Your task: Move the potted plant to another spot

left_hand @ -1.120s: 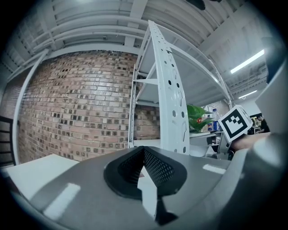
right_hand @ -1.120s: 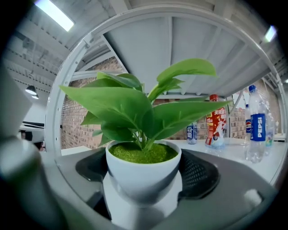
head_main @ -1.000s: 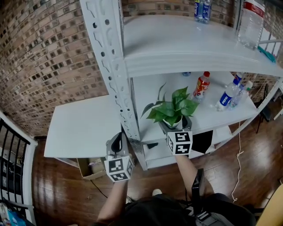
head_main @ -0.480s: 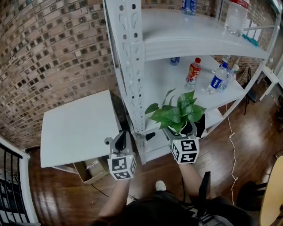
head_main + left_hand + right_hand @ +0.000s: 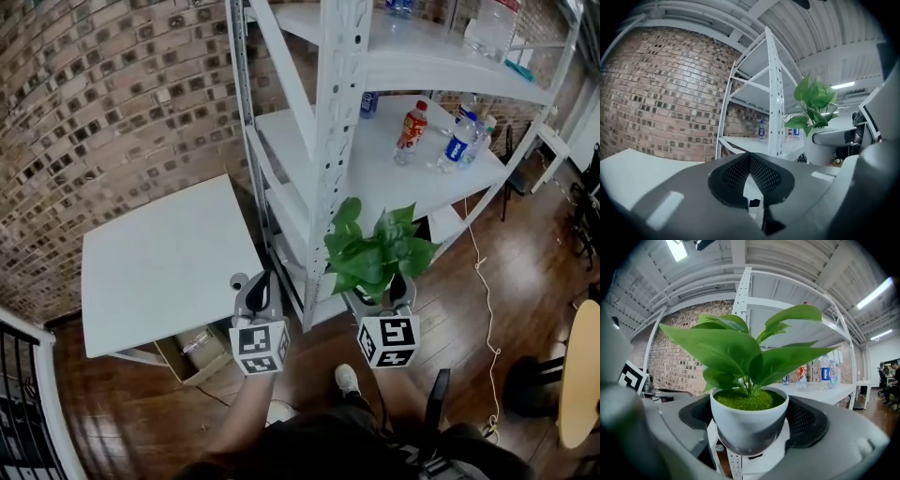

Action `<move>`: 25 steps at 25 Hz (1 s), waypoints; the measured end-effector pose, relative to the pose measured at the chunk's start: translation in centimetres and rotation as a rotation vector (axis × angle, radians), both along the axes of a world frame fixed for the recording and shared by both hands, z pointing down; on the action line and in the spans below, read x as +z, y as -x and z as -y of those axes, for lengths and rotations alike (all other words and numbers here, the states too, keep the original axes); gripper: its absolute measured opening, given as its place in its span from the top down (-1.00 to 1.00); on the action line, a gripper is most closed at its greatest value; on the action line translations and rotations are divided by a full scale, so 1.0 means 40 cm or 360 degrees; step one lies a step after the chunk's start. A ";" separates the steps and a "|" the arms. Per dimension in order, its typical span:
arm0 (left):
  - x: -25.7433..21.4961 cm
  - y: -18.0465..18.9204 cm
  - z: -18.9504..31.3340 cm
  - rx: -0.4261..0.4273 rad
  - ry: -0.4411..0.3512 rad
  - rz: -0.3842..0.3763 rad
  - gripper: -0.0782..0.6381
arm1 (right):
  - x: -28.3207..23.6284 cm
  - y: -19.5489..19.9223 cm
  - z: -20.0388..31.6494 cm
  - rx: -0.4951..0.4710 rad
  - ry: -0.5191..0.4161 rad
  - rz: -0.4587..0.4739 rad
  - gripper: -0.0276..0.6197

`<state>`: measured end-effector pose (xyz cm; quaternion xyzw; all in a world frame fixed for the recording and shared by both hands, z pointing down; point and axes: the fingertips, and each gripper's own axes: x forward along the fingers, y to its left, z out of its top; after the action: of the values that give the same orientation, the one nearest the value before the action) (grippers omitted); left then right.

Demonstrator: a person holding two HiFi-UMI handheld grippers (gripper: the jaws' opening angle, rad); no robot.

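Note:
The potted plant (image 5: 377, 255), green leaves in a small white pot (image 5: 749, 420), hangs in the air in front of the white shelf rack (image 5: 337, 141), off its boards. My right gripper (image 5: 377, 300) is shut on the pot, one dark pad on each side of it (image 5: 806, 420). In the right gripper view the leaves (image 5: 740, 350) fill the middle. My left gripper (image 5: 258, 289) is held to the left of the plant, by the near edge of the white table (image 5: 159, 262). Its jaws are shut with nothing between them (image 5: 751, 174). The plant (image 5: 813, 101) also shows at the right of the left gripper view.
Several drink bottles (image 5: 411, 127) stand on the rack's middle shelf, with more on the top shelf (image 5: 487, 23). A brick wall (image 5: 103, 94) runs behind the table. A cardboard box (image 5: 202, 345) sits under the table on the wooden floor. A cable (image 5: 483, 281) trails at the right.
The right gripper has drawn the plant off the middle shelf and back toward me, out in front of the rack. The left gripper has also come back and a little lower.

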<state>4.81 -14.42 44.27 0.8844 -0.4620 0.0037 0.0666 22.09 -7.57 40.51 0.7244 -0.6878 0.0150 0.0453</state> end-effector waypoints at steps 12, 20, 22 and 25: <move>0.010 0.280 0.020 -0.0157 0.0015 -0.0051 0.74 | -0.038 0.370 0.054 -0.0225 -0.0092 0.0001 -0.54; 0.057 0.547 0.070 -0.0451 0.0030 0.0009 0.74 | 0.109 0.621 0.223 -0.0512 0.0005 0.0018 -0.54; 0.075 0.591 0.090 -0.0488 0.0029 0.0016 0.74 | 0.156 0.666 0.261 -0.0551 0.0027 0.0017 -0.54; 0.114 0.645 0.125 -0.0529 0.0026 0.0046 0.74 | 0.217 0.722 0.320 -0.0594 0.0033 -0.0015 -0.54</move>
<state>-21.01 -19.42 48.82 0.7951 -0.6027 0.0092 0.0669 -6.81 -20.36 49.18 0.5838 -0.8098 0.0101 0.0580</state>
